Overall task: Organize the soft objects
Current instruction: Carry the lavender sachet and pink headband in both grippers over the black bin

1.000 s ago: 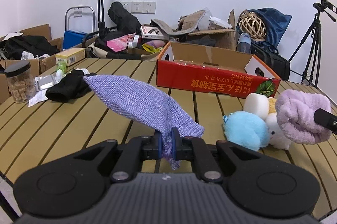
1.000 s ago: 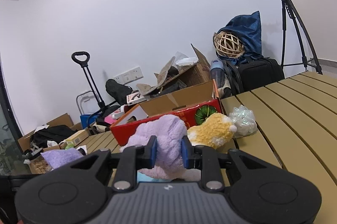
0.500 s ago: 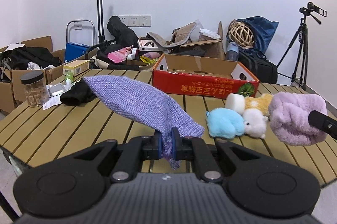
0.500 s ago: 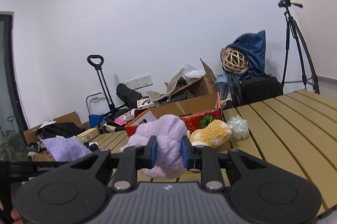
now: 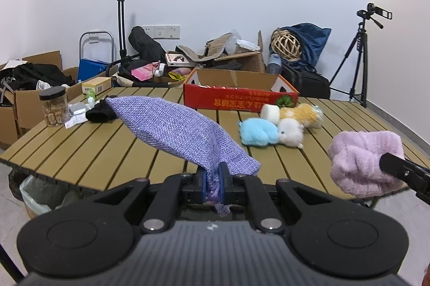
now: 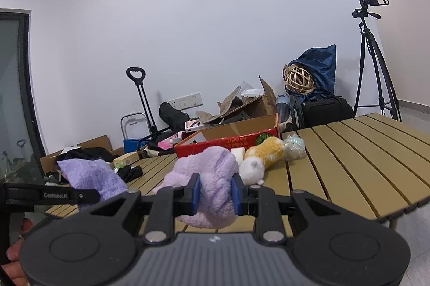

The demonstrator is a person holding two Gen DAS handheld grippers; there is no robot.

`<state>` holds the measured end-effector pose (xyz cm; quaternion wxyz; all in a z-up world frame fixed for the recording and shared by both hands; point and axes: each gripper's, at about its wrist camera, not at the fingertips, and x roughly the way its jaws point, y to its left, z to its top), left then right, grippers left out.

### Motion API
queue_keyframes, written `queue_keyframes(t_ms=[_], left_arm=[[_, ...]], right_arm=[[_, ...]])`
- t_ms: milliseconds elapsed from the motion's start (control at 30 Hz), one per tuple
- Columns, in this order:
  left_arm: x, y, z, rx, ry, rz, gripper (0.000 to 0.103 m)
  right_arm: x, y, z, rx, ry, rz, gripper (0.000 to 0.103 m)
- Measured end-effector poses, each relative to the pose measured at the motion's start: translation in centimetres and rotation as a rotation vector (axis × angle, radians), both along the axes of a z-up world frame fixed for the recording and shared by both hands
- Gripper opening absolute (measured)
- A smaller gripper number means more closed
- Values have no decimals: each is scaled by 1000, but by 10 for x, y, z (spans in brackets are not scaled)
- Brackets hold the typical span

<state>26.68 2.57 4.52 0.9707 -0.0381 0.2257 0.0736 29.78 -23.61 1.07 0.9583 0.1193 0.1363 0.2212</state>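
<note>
From the left wrist view, the left gripper [image 5: 212,182] has its jaws pressed tight on one corner of a purple cloth [image 5: 172,130], which stretches away from the fingers up and to the left, its long axis running diagonally with the far end hanging over the table [image 5: 102,149] near a black cloth [image 5: 100,111]. At the right edge the right gripper [image 5: 387,165] shows only as a black finger sunk into a lilac plush [image 5: 362,159], carried in the air off the near table edge. Ahead lie the blue toy [image 5: 258,134], white toy [image 5: 291,131] and yellow toy [image 5: 302,112] in a huddle, and beyond them the red box [image 5: 239,99], open at the top. From the right wrist view, the right gripper [image 6: 213,194] pinches the lilac plush [image 6: 212,173] between its blue pads [image 6: 194,194], the jaws held apart by the bulk of it. The red box [image 6: 228,142] lies straight ahead and slightly left, past the white toy [image 6: 251,169] and yellow toy [image 6: 268,151]. The left gripper [image 6: 80,196] and its purple cloth [image 6: 91,176] sit off to the left. If the box is the goal, I judge both hands have to travel forward across the table, and the right looks to have the straighter line.
</note>
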Motion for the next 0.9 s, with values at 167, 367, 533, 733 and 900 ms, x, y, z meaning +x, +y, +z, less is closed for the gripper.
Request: queue_keyframes(t_ms=[167,367,533,733,900], left_arm=[[-31,-5,-5,-14,2,-23,9],[-71,-8,-14,-31,21,-55,9],[-105,-13,-29,-36,56,-86,9],[-138,-17,-54,-23,124,-107,9],[-157,-14,-80,-18,204,-116,9]], right_arm=[[-30,-3,-4,-25,22,15,23],[-66,0,-15,-67,67,48,23],[-95,2,-23,-111,107,76,23],[-125,4,-36,-156,154,100,23],[-140,3,-55,-186,225,113,23]])
